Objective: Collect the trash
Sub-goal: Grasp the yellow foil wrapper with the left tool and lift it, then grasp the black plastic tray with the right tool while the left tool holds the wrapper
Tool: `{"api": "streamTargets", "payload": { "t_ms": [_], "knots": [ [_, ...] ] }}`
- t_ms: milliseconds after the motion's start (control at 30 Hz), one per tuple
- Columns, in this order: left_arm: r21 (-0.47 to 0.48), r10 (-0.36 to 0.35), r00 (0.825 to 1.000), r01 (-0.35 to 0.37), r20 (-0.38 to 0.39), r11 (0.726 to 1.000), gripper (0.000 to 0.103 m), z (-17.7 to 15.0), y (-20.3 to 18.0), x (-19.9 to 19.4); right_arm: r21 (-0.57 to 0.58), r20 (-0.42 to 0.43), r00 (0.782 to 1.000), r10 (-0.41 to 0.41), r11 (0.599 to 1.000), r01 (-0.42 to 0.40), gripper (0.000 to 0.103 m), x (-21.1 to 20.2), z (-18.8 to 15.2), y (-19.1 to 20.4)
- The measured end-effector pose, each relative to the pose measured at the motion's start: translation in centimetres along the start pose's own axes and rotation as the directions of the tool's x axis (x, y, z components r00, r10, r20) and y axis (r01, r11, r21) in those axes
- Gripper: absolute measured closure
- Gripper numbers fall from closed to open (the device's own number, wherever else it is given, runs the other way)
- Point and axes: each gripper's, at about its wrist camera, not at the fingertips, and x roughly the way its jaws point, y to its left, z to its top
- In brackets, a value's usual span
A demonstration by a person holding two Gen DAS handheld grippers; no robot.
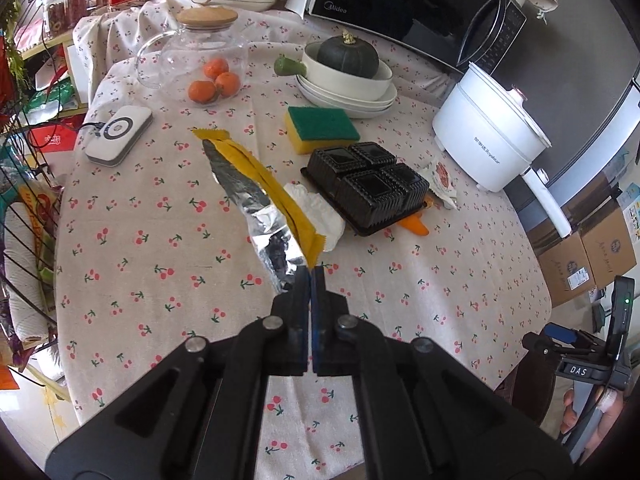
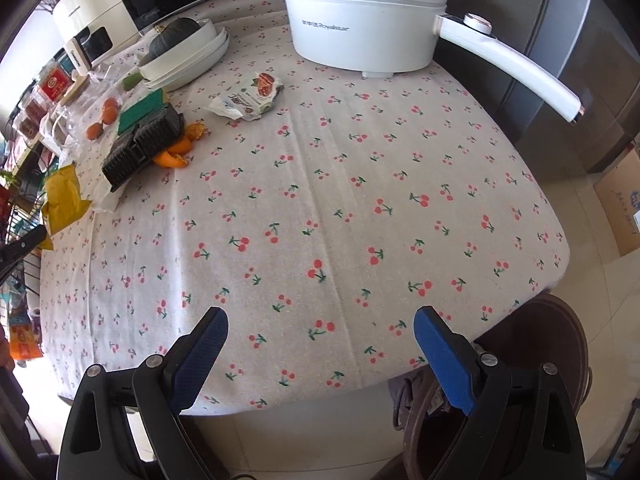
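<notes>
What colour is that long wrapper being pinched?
Mustard yellow outside, shiny silver inside; the wrapper shows best in the left wrist view.

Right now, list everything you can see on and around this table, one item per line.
wrapper: one, yellow outside, silver inside, pinched by the left hand-held gripper
tissue: one, white, beside the tray
tray: one, black plastic, mid-table
orange peel: pieces, under the tray's edge
snack packet: one, white, near the pot
sponge: one, yellow-green
tangerines: three, by the glass jug
squash: one, dark green, in stacked white bowls
electric pot: one, white
left hand-held gripper: shut on wrapper
right hand-held gripper: open, empty
</notes>
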Motion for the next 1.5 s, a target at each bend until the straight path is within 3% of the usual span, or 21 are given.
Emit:
{"api": "streamTargets", "payload": {
  "t_ms": [167,267,400,433,500,567,667,833,1000,1100,1133,1233,1300,1500],
  "knots": [
    [-0.009,0.016,1.0,-0.016,0.023,1.0,0.102,0.2,1.3,-0.6,0.031,0.0,0.992,0.122,0.992,-0.122,0.008,0.6,2.3,3.5],
    [-0.033,0.026,0.999,-0.026,0.026,0.999,0.102,0.6,2.5,-0.8,0.018,0.017,0.988,0.156,0.988,-0.156,0.008,1.4,4.1,6.8],
    [-0.04,0.035,0.999,-0.034,0.026,0.999,0.102,0.8,3.8,-0.9,-0.048,0.011,0.989,0.149,0.988,-0.148,0.008,3.1,6.1,11.3],
    [-0.039,0.034,0.999,-0.033,0.023,0.999,0.102,0.8,4.2,-0.8,-0.095,0.021,0.992,0.127,0.988,-0.125,0.008,3.3,6.4,12.4],
    [-0.035,0.03,0.999,-0.03,0.014,0.999,0.102,0.6,4.7,-0.7,-0.238,0.073,0.997,0.02,0.971,-0.002,0.008,3.7,6.6,15.1],
    [-0.036,0.028,1.0,-0.028,0.006,0.999,0.102,0.6,5.3,-0.5,-0.381,0.152,0.984,-0.092,0.913,0.144,0.008,4.3,6.3,17.4],
    [-0.04,0.025,1.0,-0.025,-0.004,0.999,0.102,0.5,6.1,-0.3,-0.533,0.235,0.952,-0.194,0.794,0.293,0.009,6.1,5.7,20.5],
    [-0.054,0.02,1.0,-0.021,-0.013,0.998,0.102,0.4,7.1,-0.3,-0.63,0.372,0.89,-0.264,0.633,0.451,0.009,8.0,5.8,23.6],
    [-0.079,0.016,1.0,-0.017,-0.009,0.997,0.102,0.5,8.0,-0.6,-0.717,0.442,0.848,-0.291,0.454,0.53,0.013,10.2,5.8,26.5],
    [-0.087,0.016,1.0,-0.016,-0.009,0.996,0.102,0.5,8.2,-0.6,-0.749,0.448,0.84,-0.305,0.386,0.539,0.027,11.4,5.7,28.0],
    [-0.088,0.015,1.0,-0.016,-0.009,0.996,0.102,0.5,8.2,-0.6,-0.758,0.444,0.84,-0.311,0.37,0.537,0.041,11.7,5.8,28.3],
    [-0.087,0.012,1.0,-0.013,-0.008,0.996,0.102,0.5,8.2,-0.7,-0.748,0.487,0.812,-0.322,0.326,0.578,0.057,11.8,5.5,28.7],
    [-0.085,0.009,1.0,-0.009,-0.004,0.996,0.102,0.4,8.1,-0.9,-0.739,0.498,0.809,-0.313,0.335,0.585,0.061,10.9,5.6,28.7],
    [-0.068,-0.009,1.0,0.01,0.011,0.998,0.102,0.3,7.0,-1.7,-0.67,0.489,0.827,-0.279,0.488,0.56,0.073,5.5,6.4,26.4]
  ]
}}
